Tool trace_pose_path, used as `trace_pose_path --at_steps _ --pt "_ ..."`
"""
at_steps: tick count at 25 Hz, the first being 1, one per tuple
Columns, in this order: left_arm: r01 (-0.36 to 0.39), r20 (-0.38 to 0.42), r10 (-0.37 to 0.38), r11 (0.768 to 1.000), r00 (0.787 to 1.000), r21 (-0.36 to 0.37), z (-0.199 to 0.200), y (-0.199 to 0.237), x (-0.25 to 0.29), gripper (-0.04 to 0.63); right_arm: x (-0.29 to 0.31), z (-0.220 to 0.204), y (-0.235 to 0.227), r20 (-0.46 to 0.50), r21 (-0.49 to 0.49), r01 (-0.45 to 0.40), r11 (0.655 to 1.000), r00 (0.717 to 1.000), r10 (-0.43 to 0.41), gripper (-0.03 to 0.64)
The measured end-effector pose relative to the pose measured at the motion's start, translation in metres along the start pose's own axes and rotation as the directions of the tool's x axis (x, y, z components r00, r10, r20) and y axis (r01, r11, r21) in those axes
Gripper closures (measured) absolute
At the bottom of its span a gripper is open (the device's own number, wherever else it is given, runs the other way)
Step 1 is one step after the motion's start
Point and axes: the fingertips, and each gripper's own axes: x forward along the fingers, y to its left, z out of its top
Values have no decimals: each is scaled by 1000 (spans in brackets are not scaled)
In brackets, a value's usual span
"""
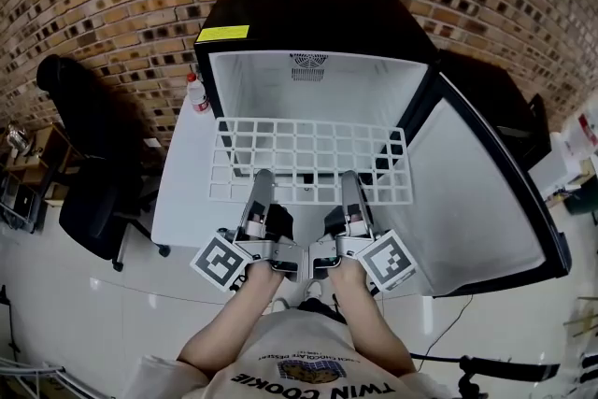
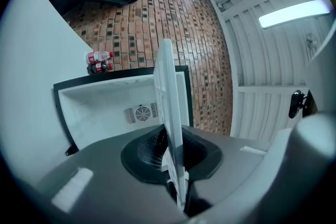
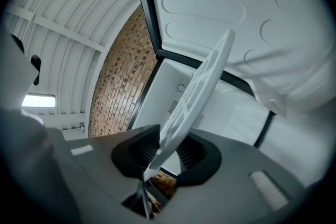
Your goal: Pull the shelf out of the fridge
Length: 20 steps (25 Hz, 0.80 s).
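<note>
Pinched almost together at the left gripper (image 2: pixel 176 162), black ribbed pads (image 2: pixel 149 152) pressed on both faces of the front edge of the flat white lattice shelf (image 2: pixel 167 102). Set wider apart at the right gripper (image 3: pixel 157 160) (same front edge slanting loosely through the gap, not squeezed so far as can be seen). Carried flat in front of the compact black fridge with the white interior (image 1: pixel 308 9), rear edge about at the fridge's mouth, alongside the fridge's open door (image 1: pixel 486 201). Judged late in the pull, nearly or wholly clear of the fridge. Next, probably: close the right jaws firmly, draw the rear edge away from the fridge, keep both sides level to avoid twisting or catching on the fridge's walls.
</note>
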Motion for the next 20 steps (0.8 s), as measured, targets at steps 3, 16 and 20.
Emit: trace_pose_path --at_steps 3,16,20 --pt "12 1 -12 1000 1000 -4 1 -2 -6 571 -3 -2 7 8 -17 -23 1000 1000 23 518" --pt "31 -5 -31 999 999 -8 8 -2 -11 569 -4 -7 17 22 -36 -45 998 999 45 518" --pt "32 -9 -32 999 999 -20 7 -1 -10 569 -4 -6 18 26 -45 -40 998 999 41 520"
